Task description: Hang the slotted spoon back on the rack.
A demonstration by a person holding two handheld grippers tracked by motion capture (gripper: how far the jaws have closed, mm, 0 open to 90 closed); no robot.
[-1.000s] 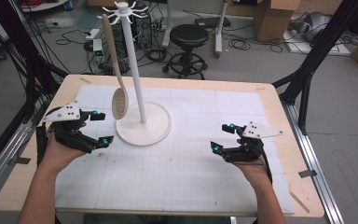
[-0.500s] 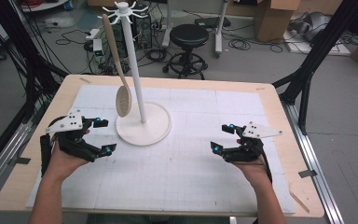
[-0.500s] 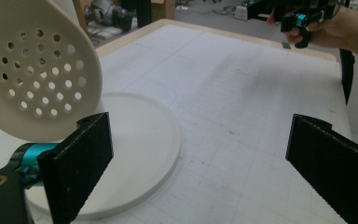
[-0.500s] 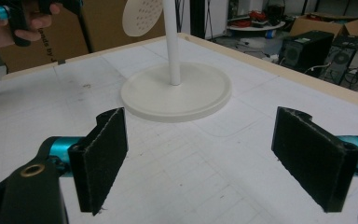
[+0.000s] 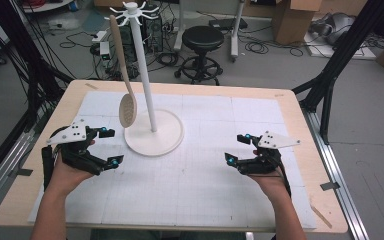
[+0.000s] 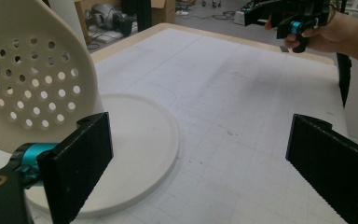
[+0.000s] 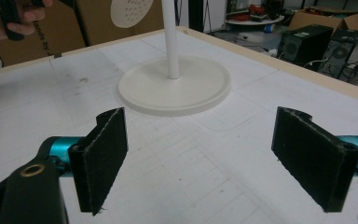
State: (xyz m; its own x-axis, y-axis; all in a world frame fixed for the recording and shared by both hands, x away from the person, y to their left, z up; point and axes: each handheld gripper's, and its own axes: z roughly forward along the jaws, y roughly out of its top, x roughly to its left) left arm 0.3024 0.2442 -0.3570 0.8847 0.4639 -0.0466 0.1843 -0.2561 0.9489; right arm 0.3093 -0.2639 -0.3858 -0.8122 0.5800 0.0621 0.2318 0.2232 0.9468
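While the beige perforated wooden skimmer spoon (image 5: 124, 75) hung from the tall white hook stand (image 5: 145, 75) on the bench (image 5: 290, 115), the left gripper (image 5: 108, 147) sat just beside it, jaws spread wide and empty; the right gripper (image 5: 238, 148) rested likewise, well apart; judging so, unhooking the spoon looked next.

The high view looked forward and down over the whole grid-marked white mat on the wooden table (image 5: 70, 102). The left gripper view sat low and close, facing across the mat. The right gripper view sat equally low. All three shared the round white stand base (image 5: 167, 137) (image 6: 144, 140) (image 7: 200, 84).
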